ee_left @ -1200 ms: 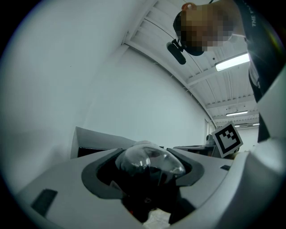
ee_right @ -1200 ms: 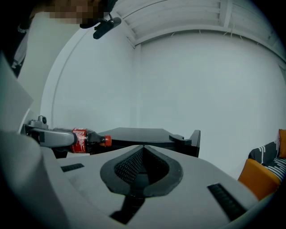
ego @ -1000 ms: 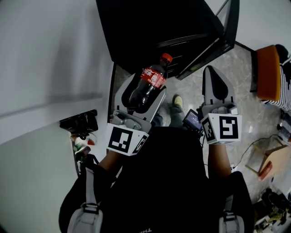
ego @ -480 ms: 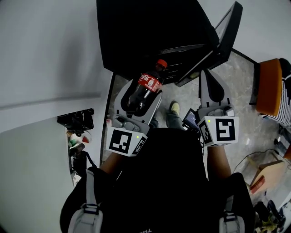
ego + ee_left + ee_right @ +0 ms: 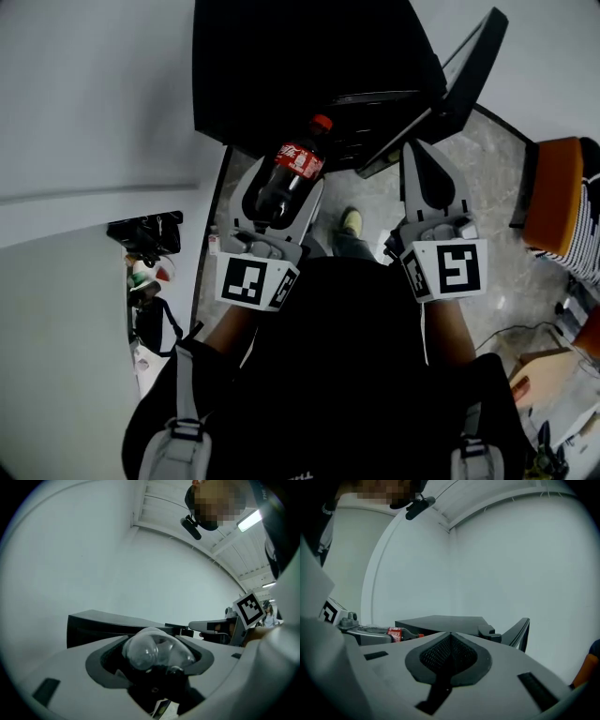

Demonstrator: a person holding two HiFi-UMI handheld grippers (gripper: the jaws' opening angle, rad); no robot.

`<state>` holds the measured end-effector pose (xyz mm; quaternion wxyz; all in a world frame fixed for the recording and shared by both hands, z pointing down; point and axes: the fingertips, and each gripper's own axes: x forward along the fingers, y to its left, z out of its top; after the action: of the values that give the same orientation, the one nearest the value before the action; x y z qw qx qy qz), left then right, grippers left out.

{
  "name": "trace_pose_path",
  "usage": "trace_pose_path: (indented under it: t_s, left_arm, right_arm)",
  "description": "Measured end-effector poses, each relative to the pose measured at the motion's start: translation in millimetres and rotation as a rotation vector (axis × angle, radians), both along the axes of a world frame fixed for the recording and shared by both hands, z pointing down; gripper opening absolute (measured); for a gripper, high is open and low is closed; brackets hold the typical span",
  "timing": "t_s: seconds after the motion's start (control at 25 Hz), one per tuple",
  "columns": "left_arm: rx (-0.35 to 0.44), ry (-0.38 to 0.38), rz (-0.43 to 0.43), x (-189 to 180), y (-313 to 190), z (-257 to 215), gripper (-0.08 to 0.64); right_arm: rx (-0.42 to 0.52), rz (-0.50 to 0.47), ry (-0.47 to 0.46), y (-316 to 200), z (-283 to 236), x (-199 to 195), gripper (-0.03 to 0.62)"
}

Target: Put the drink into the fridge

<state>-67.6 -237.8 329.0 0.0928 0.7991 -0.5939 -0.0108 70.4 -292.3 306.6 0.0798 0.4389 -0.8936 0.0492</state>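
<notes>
Now | left gripper (image 5: 281, 192) jaws clamp cola bottle (image 5: 298, 161) between them | right gripper (image 5: 419, 159) jaws together

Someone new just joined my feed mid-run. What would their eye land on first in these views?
First, the red-labelled cola bottle at the centre of the head view, clamped between the jaws of the left gripper, its red cap pointing at the fridge. Next, the black fridge at the top, its door standing open to the right. The right gripper, jaws together and empty, sits just below that door.
</notes>
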Motion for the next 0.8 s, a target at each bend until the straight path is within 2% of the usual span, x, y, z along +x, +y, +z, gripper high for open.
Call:
trace_pose_path:
  t_s: [0.2,0.36,0.52,0.8]
  left_arm:
    - [-0.016,-0.014,-0.051,4,-9,14,0.314]
    - [-0.027,-0.019,-0.11,-1,-16,24,0.314]
    - [-0.035,-0.027,-0.172,-9,-23,34,0.314]
    - [-0.063,-0.068,-0.247,-24,-44,64,0.314]
  right_arm:
    - [0.01,-0.025,-0.005,-7,-3,10,0.008]
    - [0.026,-0.047,-0.046,-16,-9,15,0.009]
    - [0.009,-0.059,-0.007,-22,-4,22,0.008]
    - [0.014,-0.077,-0.003,-31,-3,23,0.008]
